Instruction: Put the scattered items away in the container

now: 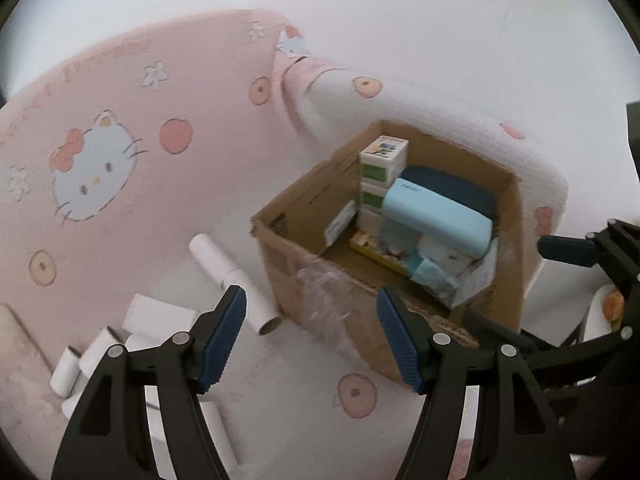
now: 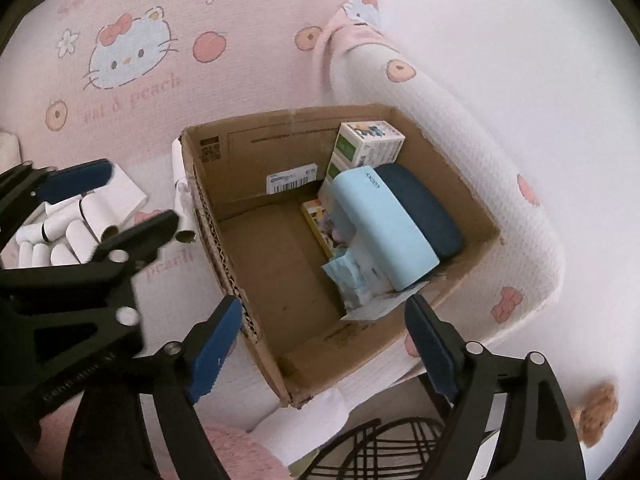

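Observation:
An open cardboard box (image 1: 508,216) (image 2: 208,216) stands on a pink bed. Inside lie a light blue case (image 1: 438,216) (image 2: 380,224), a dark blue case (image 2: 420,204), stacked small cartons (image 1: 384,160) (image 2: 368,140) and packets. White cardboard tubes (image 1: 232,280) (image 2: 60,236) lie scattered left of the box. My left gripper (image 1: 312,320) is open and empty, just in front of the box's near wall. My right gripper (image 2: 324,320) is open and empty, above the box's near edge. The left gripper also shows in the right wrist view (image 2: 128,196), over the tubes.
A Hello Kitty patterned pink cover (image 1: 92,172) (image 2: 128,56) spans the bed. A white padded edge (image 1: 440,112) (image 2: 520,184) runs behind the box. A black wire basket (image 2: 380,452) and a pink fluffy thing (image 2: 236,448) sit below.

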`<action>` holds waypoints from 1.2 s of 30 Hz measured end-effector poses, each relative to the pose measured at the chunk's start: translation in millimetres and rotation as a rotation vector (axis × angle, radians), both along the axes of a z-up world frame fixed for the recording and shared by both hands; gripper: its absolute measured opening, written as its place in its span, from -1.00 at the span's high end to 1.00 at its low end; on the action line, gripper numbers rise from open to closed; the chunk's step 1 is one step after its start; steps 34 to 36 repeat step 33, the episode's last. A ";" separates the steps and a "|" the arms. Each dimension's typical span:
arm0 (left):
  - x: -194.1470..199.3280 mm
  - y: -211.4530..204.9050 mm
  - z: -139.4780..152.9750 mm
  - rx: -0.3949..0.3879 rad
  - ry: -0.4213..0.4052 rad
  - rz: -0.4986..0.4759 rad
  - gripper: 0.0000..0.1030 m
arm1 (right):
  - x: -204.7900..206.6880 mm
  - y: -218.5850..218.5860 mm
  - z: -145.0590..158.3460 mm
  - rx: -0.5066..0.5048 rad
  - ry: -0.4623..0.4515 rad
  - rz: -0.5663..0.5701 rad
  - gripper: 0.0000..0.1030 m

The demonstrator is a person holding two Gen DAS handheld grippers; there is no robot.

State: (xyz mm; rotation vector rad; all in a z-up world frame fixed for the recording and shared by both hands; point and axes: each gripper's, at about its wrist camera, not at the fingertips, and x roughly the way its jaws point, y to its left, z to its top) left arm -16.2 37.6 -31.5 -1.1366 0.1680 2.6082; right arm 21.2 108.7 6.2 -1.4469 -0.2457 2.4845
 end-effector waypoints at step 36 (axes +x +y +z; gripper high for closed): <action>2.6 4.9 4.0 -0.110 -0.067 0.049 -0.39 | 12.8 19.3 13.9 -0.130 0.104 -0.054 -0.72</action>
